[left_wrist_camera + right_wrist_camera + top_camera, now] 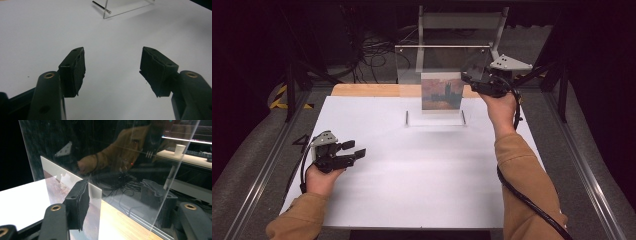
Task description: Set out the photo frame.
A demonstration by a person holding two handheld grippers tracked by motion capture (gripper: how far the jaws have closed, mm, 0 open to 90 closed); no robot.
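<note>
two grippers, one clear acrylic stand (pixel 435 85), one picture (pixel 442 93); no writing legible. left gripper (pixel 353 151) rests low over the white table (pixel 412 170), jaws wide, empty. right gripper (pixel 471 76), raised at the stand's right edge, straddles the pane and picture, jaws apart, not pressing.

In the right gripper view the picture card (pixel 72 192) runs off the bottom edge, partly behind one pad; the clear acrylic stand (pixel 140 170) blurs the far pad. Its painted scene is too small to make out.
</note>
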